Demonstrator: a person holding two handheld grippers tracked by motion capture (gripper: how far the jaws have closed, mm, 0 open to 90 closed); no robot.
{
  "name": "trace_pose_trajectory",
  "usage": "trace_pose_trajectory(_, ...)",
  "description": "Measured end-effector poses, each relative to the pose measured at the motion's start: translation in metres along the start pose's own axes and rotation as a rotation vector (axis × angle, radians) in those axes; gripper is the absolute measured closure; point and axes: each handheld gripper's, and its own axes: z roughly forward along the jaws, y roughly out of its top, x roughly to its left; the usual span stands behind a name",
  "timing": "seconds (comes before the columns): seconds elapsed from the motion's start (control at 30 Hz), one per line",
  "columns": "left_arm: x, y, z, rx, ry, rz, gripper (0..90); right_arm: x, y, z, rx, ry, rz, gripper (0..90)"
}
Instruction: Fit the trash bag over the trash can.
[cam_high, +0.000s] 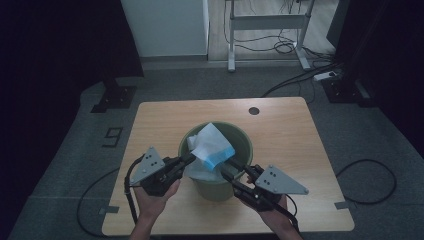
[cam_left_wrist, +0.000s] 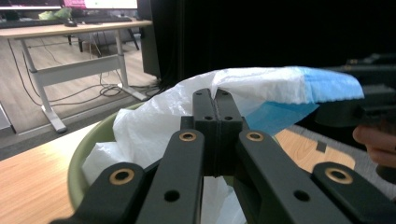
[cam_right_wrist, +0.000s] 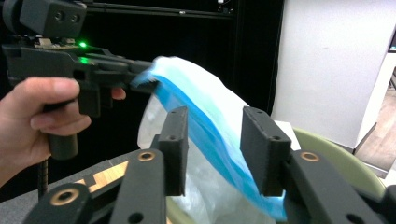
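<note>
On table: green bin w/ bag, floor cables around.

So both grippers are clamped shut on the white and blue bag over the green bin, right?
Not quite. Only the left gripper is shut on the bag over the bin. The right gripper view shows the right gripper open, the bag's blue edge loose between its jaws.

A light wooden table stands in the middle of the frame on a grey carpet floor. At the upper centre there is a white wall panel and a white desk frame with black cables under it. The left and right edges are very dark.
</note>
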Motion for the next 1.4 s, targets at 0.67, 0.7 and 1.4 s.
trace_pose_trajectory(0.67,0.009,-0.003,-0.026,-0.107,-0.016,-0.096,89.9,-0.020,-0.036,0.008,0.103,-0.072,0.081,57.3)
trace_pose_trajectory(0.7,0.010,-0.002,-0.028,-0.114,-0.019,-0.102,89.9,-0.021,-0.036,0.009,0.107,-0.077,0.082,57.2)
trace_pose_trajectory(1.4,0.017,0.010,-0.035,-0.178,-0.100,-0.164,89.9,-0.046,-0.036,0.032,0.149,-0.140,0.080,58.7)
